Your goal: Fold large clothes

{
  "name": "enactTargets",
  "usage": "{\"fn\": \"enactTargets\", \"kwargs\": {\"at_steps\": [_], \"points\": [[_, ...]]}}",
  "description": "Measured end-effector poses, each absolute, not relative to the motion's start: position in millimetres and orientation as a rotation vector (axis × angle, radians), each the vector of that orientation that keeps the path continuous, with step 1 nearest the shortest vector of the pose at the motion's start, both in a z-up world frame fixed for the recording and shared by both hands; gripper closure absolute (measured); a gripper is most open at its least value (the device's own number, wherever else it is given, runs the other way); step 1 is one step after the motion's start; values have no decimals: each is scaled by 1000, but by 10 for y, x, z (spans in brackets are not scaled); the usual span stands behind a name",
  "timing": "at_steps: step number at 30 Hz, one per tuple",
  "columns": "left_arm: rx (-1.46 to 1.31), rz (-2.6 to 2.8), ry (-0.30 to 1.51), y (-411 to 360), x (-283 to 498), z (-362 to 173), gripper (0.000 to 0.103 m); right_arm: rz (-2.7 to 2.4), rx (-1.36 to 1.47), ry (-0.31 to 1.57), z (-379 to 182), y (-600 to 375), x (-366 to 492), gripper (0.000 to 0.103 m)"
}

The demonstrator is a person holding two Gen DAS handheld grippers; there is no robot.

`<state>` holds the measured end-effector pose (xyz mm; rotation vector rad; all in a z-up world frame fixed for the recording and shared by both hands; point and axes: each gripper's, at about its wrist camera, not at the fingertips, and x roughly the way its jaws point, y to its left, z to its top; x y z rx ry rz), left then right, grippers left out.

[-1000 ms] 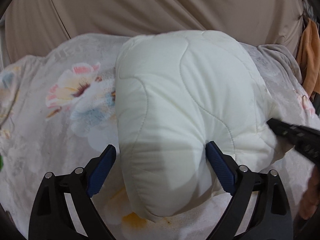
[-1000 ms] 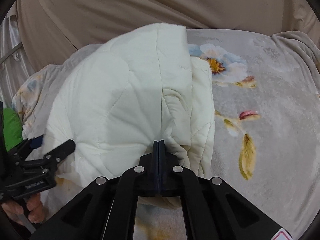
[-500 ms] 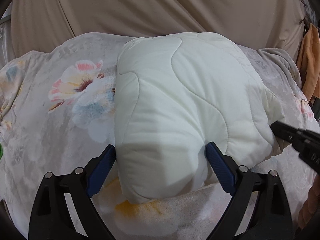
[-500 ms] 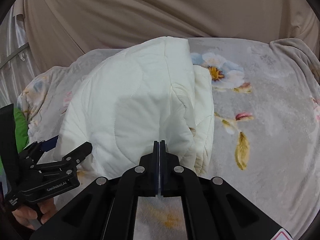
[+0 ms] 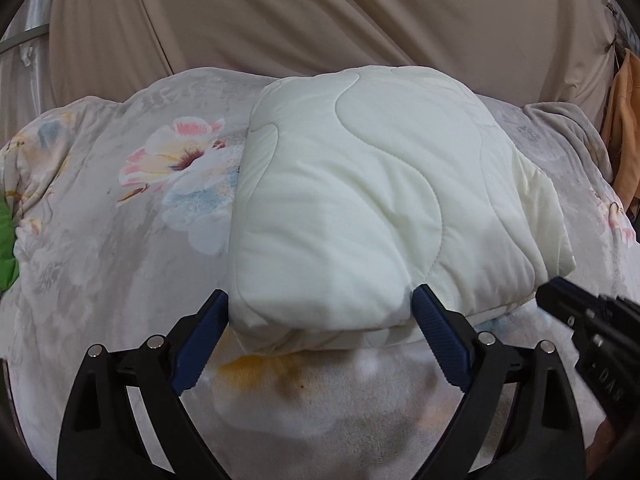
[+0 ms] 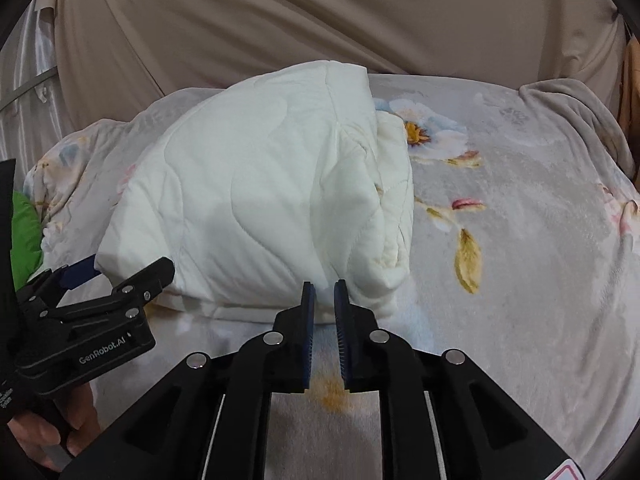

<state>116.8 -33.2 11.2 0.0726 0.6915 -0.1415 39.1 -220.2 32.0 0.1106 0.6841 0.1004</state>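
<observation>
A cream quilted garment lies folded into a thick bundle on the flowered bed cover. It also shows in the right wrist view. My left gripper is open wide, its blue pads at either side of the bundle's near edge, holding nothing. My right gripper is open by a narrow gap and empty, just in front of the bundle's near right corner. The left gripper also shows at the left of the right wrist view, and the right gripper's tip at the right of the left wrist view.
A beige curtain hangs behind the bed. A green cloth lies at the left edge. An orange cloth hangs at the far right. A grey blanket fold lies at the back right of the bed.
The right gripper has opened and let go of the garment's edge. Both grippers have drawn back toward me, and the bundle now lies flatter on the bed.
</observation>
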Motion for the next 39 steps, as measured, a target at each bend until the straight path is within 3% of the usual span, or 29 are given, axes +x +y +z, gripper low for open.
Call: {"fn": "enactTargets", "kwargs": {"at_steps": [7,14,39], "points": [[79,-113,683,-398,1040,-78,13,79,99,681,111,-2138,284,84],[93,-108,666,-446,959,-167,13,69,67,653,27,-2042,232,67],[99,-76,631,-433,906,-158,14,37,46,640,-25,-2020,204,66]]}}
